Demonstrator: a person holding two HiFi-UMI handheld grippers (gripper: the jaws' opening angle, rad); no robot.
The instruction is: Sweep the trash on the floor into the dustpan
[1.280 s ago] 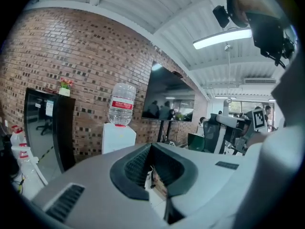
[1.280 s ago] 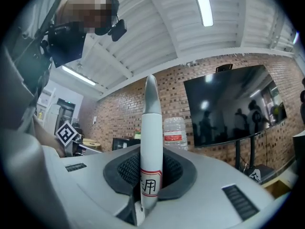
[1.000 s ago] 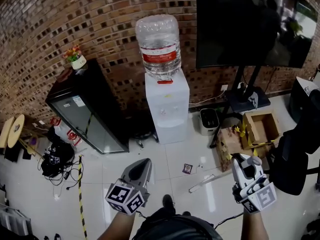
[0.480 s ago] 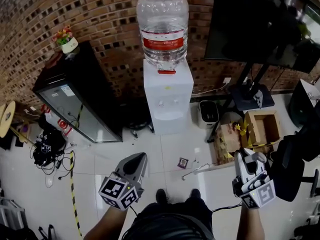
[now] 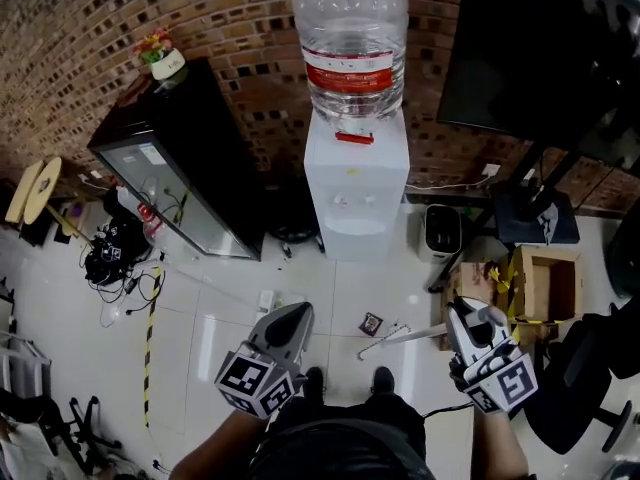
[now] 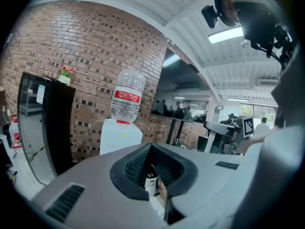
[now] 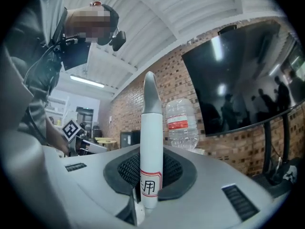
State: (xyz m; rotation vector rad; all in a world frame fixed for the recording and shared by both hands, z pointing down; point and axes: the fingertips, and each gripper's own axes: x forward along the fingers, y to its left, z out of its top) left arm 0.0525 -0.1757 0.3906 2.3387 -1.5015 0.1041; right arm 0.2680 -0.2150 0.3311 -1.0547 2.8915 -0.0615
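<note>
The person stands on the white tile floor (image 5: 225, 313) facing a water dispenser (image 5: 356, 198) set against the brick wall (image 5: 90, 28), a gripper in each hand. The right gripper (image 5: 465, 320) is clamped on a white handle (image 5: 405, 338). In its own view the handle stands upright in the padded hollow between the jaws, with a red-framed label low on it and a grey tapered tip on top. From above, the handle runs leftward out of the gripper and slightly toward the person, just off the floor in front of the shoes (image 5: 382, 378).

The left gripper (image 5: 295, 316) is closed down to a narrow slit. I can't make out anything gripped in it.

The trash (image 5: 372, 323), a small dark wrapper, lies on the tiles between the shoes and the dispenser, close to the far end of the handle. A few tiny scraps (image 5: 396, 326) lie just to its right.

A black cabinet (image 5: 195, 168) stands left of the dispenser, and an open cardboard box (image 5: 545, 283) sits to the right.
</note>
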